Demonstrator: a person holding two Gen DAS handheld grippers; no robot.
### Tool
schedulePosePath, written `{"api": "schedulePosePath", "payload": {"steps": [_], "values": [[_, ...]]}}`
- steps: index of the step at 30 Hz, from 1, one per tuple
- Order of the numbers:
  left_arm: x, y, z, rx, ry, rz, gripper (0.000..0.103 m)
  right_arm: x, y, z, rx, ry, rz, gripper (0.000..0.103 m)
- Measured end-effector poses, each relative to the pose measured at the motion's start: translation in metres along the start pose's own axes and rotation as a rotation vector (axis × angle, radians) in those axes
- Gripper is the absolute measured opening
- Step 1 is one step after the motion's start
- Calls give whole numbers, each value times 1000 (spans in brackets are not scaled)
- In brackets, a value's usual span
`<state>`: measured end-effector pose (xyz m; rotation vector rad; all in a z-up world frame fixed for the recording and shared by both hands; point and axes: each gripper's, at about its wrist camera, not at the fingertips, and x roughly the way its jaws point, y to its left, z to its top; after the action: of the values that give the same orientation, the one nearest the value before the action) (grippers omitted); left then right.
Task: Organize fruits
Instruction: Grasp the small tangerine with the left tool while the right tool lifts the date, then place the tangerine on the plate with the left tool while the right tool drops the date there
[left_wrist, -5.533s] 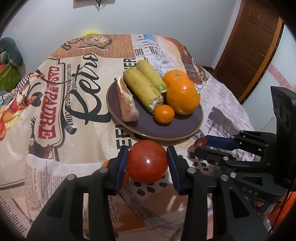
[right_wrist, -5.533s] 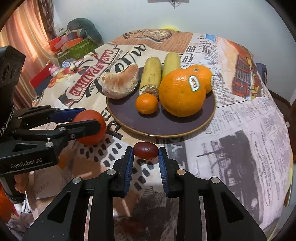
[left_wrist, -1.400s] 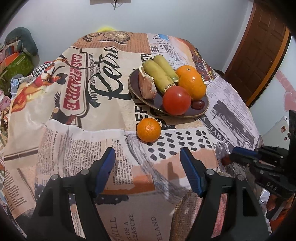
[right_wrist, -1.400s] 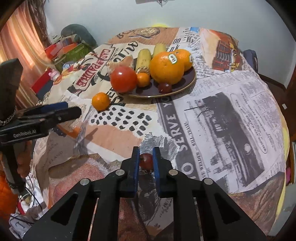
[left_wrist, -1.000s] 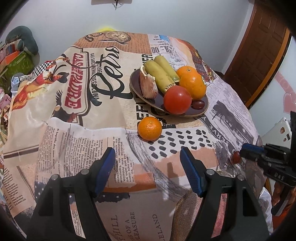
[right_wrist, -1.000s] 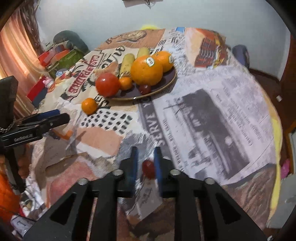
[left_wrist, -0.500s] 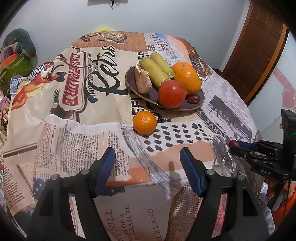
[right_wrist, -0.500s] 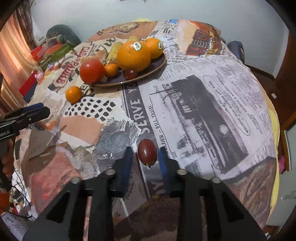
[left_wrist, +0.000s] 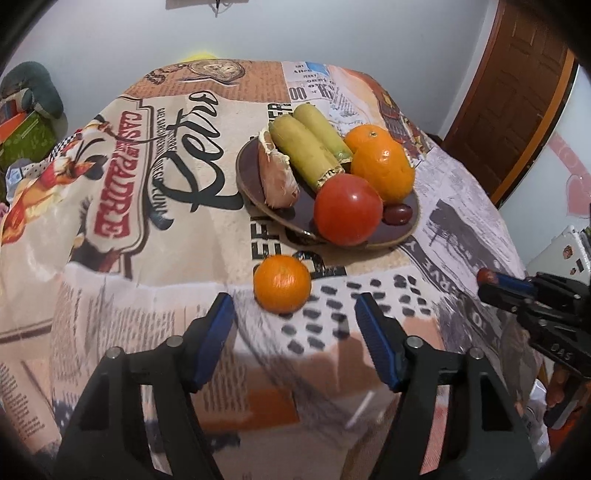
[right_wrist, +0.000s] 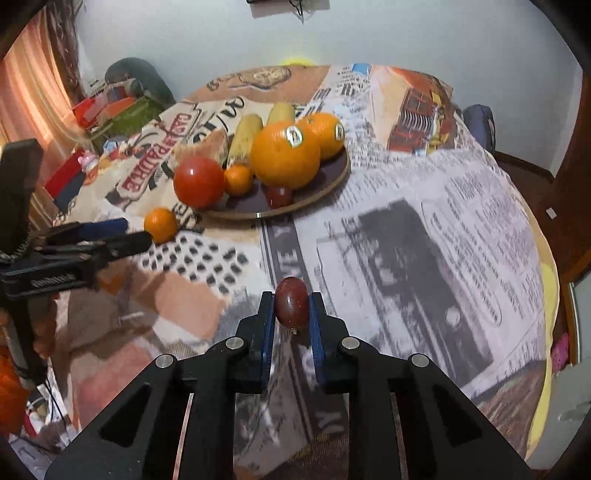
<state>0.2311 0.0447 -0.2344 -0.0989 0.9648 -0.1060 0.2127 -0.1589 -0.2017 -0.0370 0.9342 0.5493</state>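
Observation:
A dark round plate (left_wrist: 247, 177) (right_wrist: 332, 181) holds a tomato (left_wrist: 347, 208) (right_wrist: 199, 181), two large oranges (left_wrist: 382, 171) (right_wrist: 286, 155), two pale corn cobs (left_wrist: 303, 151), a peeled citrus piece (left_wrist: 275, 173), a small mandarin (right_wrist: 238, 180) and a dark grape (left_wrist: 397, 214) (right_wrist: 279, 195). A loose mandarin (left_wrist: 282, 283) (right_wrist: 160, 225) lies on the cloth in front of the plate. My left gripper (left_wrist: 295, 328) (right_wrist: 136, 236) is open, just short of that mandarin. My right gripper (right_wrist: 291, 314) is shut on a second dark red grape (right_wrist: 291, 306) (left_wrist: 484, 275), held above the cloth.
The round table wears a printed newspaper-pattern cloth (left_wrist: 147, 184) (right_wrist: 424, 221) that drapes over its edges. Boxes and a stuffed toy (right_wrist: 136, 79) lie beyond the table's left side. A brown wooden door (left_wrist: 509, 92) stands at the right.
My right gripper picked a grape off the cloth near the table's front edge and carries it forward toward the plate. My left gripper moved closer to the loose mandarin, still open.

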Motion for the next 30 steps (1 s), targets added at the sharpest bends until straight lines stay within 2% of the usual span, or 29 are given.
{"api": "schedulePosePath", "payload": {"steps": [5, 6, 9, 15, 23, 30], "values": [[25, 4, 8, -30, 55, 0, 51, 6, 1, 10, -3, -14, 13, 16], [27, 6, 8, -42, 62, -7, 45, 6, 1, 12, -4, -16, 15, 16], [26, 8, 7, -42, 43, -2, 37, 9, 1, 16, -7, -19, 22, 16], [17, 9, 8, -51, 19, -9, 36, 9, 2, 27, -10, -38, 27, 17], [-25, -5, 27, 4, -97, -6, 36, -3, 12, 47, -42, -97, 35, 17], [-45, -15, 50, 34, -177, -16, 36, -12, 21, 72, -61, -167, 45, 17]]}}
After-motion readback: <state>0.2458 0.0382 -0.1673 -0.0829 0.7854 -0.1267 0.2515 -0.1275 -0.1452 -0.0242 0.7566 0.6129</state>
